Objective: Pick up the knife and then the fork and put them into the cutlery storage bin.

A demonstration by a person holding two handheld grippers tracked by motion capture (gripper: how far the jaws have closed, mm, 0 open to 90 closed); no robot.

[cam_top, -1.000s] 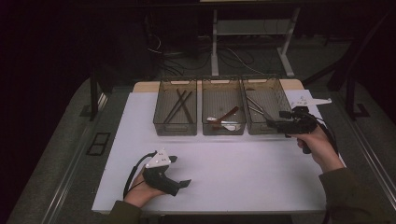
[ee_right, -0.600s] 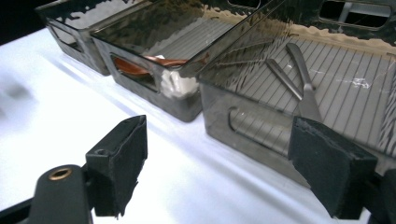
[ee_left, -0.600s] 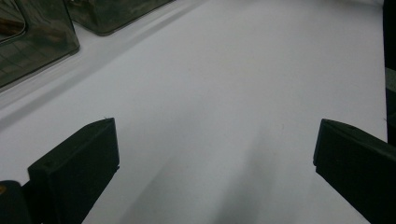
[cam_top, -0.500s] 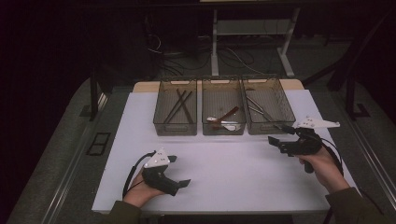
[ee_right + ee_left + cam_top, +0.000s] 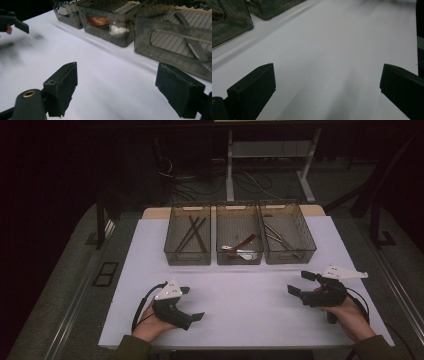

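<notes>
Three smoky clear bins stand in a row at the back of the white table (image 5: 250,300). The left bin (image 5: 187,237) holds dark sticks, the middle bin (image 5: 239,240) a red-handled tool and white pieces, the right bin (image 5: 287,236) metal tools. My left gripper (image 5: 190,304) rests low at the front left, open, jaws wide over bare white surface (image 5: 332,75). My right gripper (image 5: 301,283) hovers at the front right, open and empty, facing the bins; the right bin (image 5: 175,42) and the middle bin (image 5: 107,23) lie just ahead of it.
The table's front edge (image 5: 225,346) runs just below both hands. Grey floor, a black stand (image 5: 100,220) at the left and a white desk frame (image 5: 230,165) with cables lie beyond the table. My left gripper (image 5: 12,21) appears far off in the right gripper view.
My right gripper has drawn back from beside the right bin toward the front right of the table, staying open. The left gripper has not moved.
</notes>
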